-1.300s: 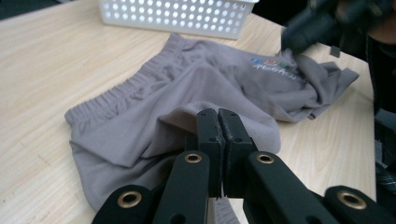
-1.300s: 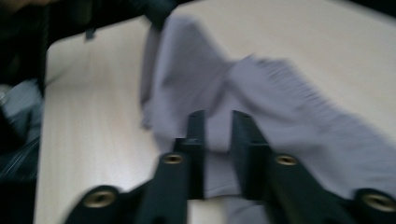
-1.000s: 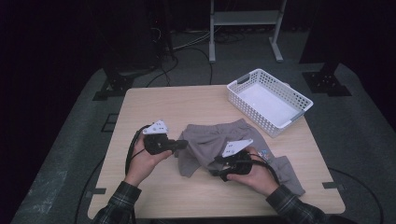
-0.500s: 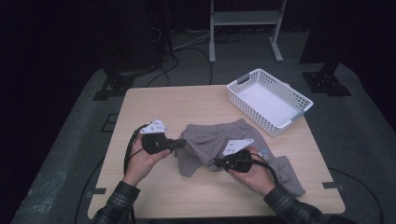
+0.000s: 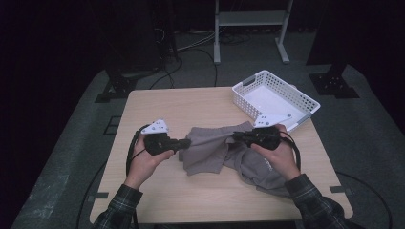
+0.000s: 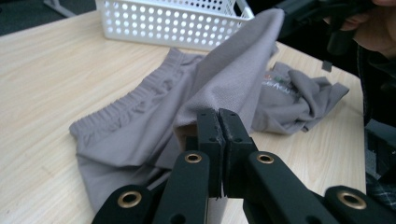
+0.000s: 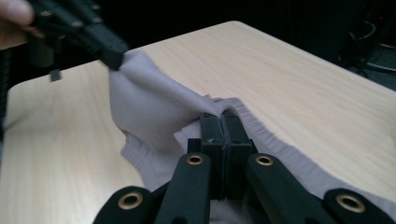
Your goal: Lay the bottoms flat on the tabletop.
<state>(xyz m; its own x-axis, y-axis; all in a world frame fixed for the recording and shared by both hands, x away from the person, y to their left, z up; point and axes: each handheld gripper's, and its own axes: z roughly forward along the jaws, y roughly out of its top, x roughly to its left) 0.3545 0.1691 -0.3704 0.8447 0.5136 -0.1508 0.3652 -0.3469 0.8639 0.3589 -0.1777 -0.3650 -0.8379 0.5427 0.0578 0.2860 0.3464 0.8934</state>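
Since the earlier frame, the right gripper (image 5: pixel 237 137) has closed its jaws on a fold of the grey shorts (image 5: pixel 210 151) and lifted it off the wooden table (image 5: pixel 191 105). The left gripper (image 5: pixel 185 143) stays put, its jaws clamped on the opposite edge of the same fold (image 6: pixel 219 119). Cloth stretches taut between the two tips, while the rest of the shorts lies crumpled below and behind the right gripper. Both pinches look thin (image 7: pixel 219 122); pulling the hands further apart could slip the fabric out of one grip. The trailing leg could also drag toward the white basket (image 5: pixel 305 102) beyond the right gripper and snag.
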